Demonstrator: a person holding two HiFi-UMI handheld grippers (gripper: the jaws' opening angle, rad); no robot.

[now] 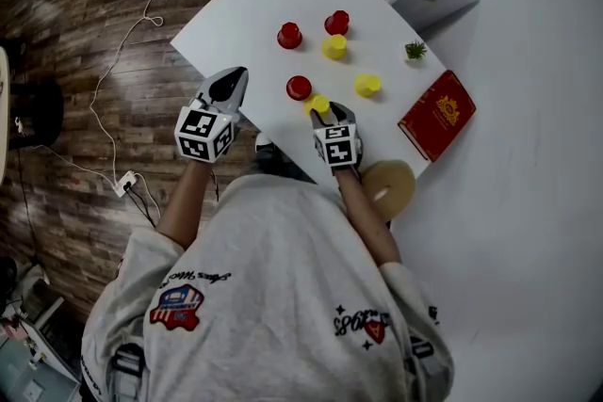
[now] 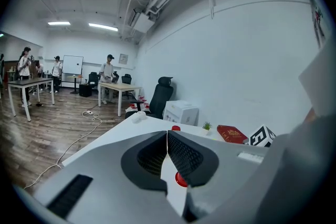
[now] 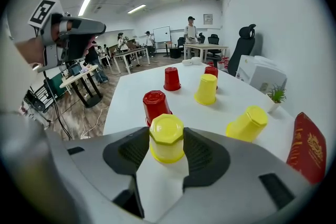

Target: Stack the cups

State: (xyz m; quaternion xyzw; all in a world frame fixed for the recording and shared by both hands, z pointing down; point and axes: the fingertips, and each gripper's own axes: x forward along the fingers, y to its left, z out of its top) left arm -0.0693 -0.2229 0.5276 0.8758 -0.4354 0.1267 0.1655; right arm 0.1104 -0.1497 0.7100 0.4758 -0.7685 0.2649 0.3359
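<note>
Nearest the person, the right tool (image 1: 332,116) was pinching an upturned yellow cup (image 3: 166,138), a pad flat on each side. The cup stood on the white table (image 1: 247,24) by its near edge, well to the left of the red book (image 1: 436,115). The grasp looked made, so this was the pick-up of the first cup. Next would call for a straight lift, a short carry over the red cup (image 3: 156,103) just beyond, farther from the book, and a level drop so the rims nest.

The left tool (image 2: 167,136) hung at the table edge across from the book, jaws pressed together on nothing.

Farther out sat a second yellow cup (image 1: 367,85), nearest the book, then a third yellow cup (image 1: 334,46), a far red cup (image 1: 289,35) and a last red cup (image 1: 336,22).

The right gripper view showed the pads on the cup, which the marker cube (image 1: 336,146) hid in the head view. Only the head view gave the whole spread.
</note>
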